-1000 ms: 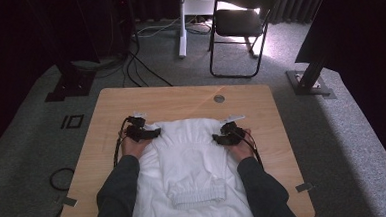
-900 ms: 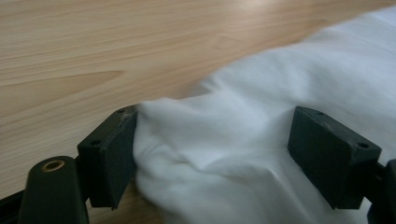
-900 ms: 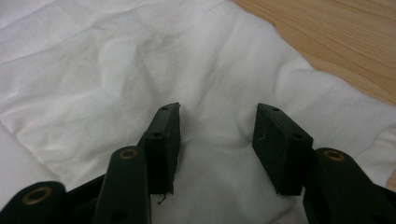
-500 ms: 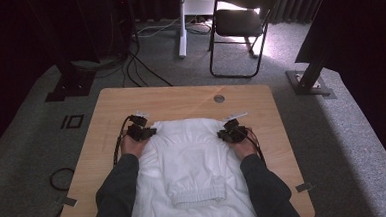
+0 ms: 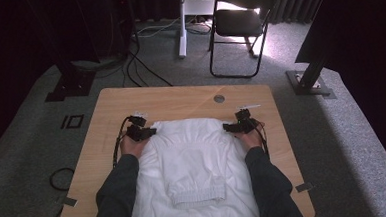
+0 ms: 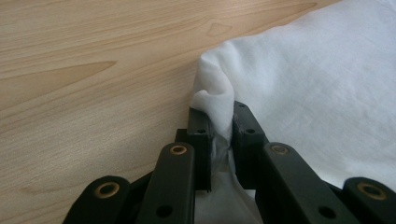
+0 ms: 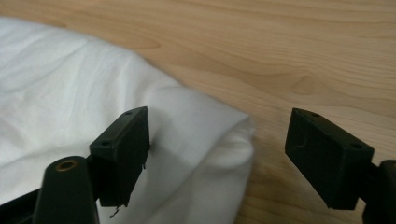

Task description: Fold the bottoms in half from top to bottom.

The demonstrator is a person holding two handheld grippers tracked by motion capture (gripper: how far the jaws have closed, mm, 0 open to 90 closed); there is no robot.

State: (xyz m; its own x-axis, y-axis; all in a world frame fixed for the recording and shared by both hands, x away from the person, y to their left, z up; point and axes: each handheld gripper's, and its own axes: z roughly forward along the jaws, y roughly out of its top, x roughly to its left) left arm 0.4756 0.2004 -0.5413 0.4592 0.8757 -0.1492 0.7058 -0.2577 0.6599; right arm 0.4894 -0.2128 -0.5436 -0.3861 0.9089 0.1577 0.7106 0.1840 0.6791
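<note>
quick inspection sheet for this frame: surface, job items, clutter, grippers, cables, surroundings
Surface: light wooden table, with a round grommet near its far edge.
Job's things: white garment spread flat, ribbed hem folded onto its middle, near end hanging over the table's near edge.
Clutter: nothing seen on the table.
Grippers: left gripper shut on the garment's far left corner; right gripper open, jaws astride the far right corner, not yet closed.
Cables: one trails from each gripper along the forearm; more cables on the floor behind the table.
Surroundings: grey carpet, black folding chair, white post, dark stand bases either side.
</note>
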